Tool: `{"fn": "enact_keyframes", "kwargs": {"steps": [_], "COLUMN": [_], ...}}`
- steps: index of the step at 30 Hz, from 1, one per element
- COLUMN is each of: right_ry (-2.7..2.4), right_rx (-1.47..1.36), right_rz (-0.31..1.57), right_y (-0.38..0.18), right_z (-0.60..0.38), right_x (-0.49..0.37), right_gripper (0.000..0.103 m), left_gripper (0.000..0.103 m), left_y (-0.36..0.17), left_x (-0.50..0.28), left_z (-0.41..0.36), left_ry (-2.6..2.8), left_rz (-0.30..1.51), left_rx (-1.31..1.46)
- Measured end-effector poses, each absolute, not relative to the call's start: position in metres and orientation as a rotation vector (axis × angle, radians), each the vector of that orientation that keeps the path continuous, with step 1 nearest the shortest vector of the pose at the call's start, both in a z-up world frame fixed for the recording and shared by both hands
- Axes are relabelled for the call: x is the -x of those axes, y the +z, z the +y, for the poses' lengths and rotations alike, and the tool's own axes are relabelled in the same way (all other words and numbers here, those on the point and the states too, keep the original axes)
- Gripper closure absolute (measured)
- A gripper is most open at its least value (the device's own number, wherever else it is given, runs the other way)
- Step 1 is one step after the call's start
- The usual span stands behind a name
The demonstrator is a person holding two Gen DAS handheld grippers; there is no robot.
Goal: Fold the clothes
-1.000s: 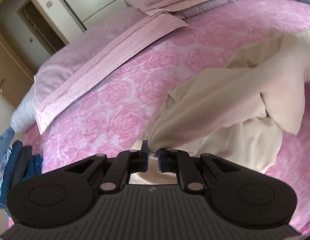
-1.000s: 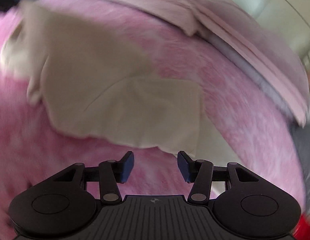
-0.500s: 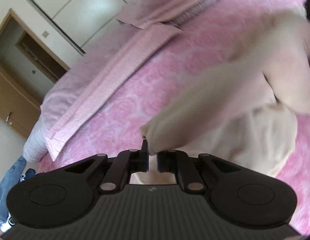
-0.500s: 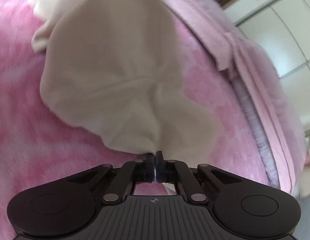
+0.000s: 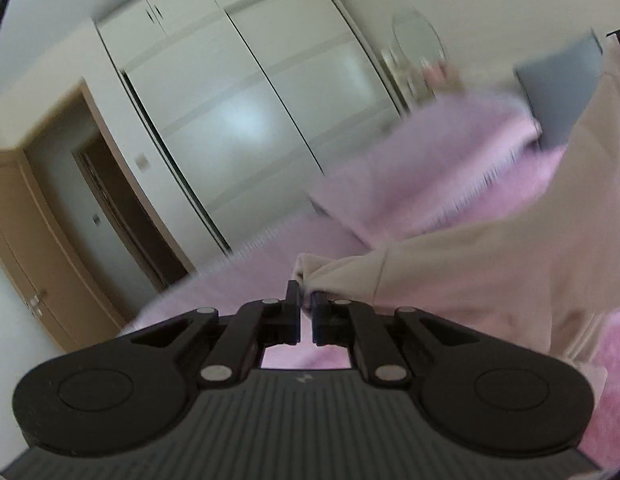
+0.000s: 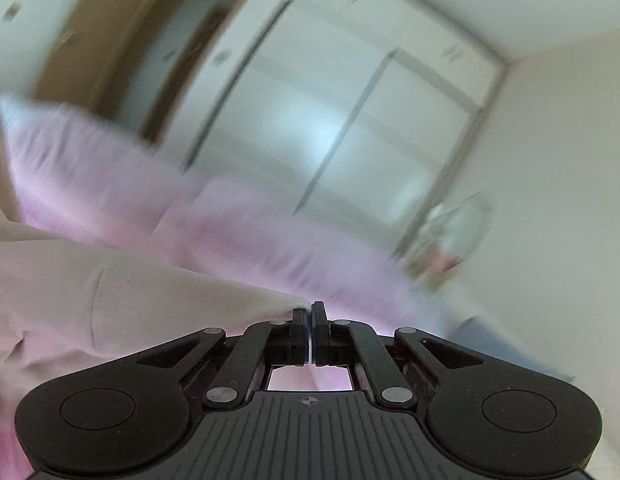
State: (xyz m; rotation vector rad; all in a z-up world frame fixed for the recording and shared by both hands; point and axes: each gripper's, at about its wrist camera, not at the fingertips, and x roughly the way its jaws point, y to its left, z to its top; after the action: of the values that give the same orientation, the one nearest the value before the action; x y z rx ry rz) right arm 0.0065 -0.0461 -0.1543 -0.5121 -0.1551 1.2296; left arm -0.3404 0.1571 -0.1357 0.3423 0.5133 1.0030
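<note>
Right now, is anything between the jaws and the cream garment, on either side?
Nothing visible. The left gripper is clamped on an edge of the cream garment, and the right gripper is shut on another edge, over the pink bedspread.

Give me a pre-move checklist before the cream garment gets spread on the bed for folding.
1. Left tongs gripping a corner of the cream garment: ok, cloth is pinched between the tips.
2. Right tongs gripping the garment: ok, shut on its edge.
3. Garment stretched between the two grips: ok, it runs taut sideways in both views.
4. Garment free of twists or bunching: cannot tell, the lower part hangs out of view.
5. Landing spot on the pink bedspread clear: cannot tell, both cameras face the white wardrobe and the picture is blurred.
</note>
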Motion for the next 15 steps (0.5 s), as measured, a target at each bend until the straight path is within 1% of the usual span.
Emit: {"fn": "enact_keyframes", "kwargs": {"steps": [3,6,9,12,15], "right_ry": [1.178,1.159,1.163,1.164,1.148], "right_rx": [0.433,0.409,0.415,0.455,0.493], "right_rz": [-0.201,-0.243,-0.242,-0.254,-0.283], "right_y": [-0.101,-0.063,-0.041,-0.034,-0.027], "right_z": [-0.074,-0.103,-0.13,-0.156,-0.157], "right_x": [0.009,0.028,0.043,0.058,0.069], "right_gripper": [0.103,0.103,0.103,0.103,0.103], "left_gripper": [0.098,0.098,0.098,0.098,0.098], "left_y": [-0.087,-0.056,-0.045,-0.036,-0.024], "left_x": [0.366,0.391,0.414,0.433,0.445], "left_z": [0.144,0.118,0.09,0.071,0.061], "left_ry": [1.0,0.969,0.946,0.937,0.934], "left_rz": [0.438,0.403,0.405,0.405,0.403], "left_rx": [-0.368,-0.382,-0.374,-0.319,-0.303]}}
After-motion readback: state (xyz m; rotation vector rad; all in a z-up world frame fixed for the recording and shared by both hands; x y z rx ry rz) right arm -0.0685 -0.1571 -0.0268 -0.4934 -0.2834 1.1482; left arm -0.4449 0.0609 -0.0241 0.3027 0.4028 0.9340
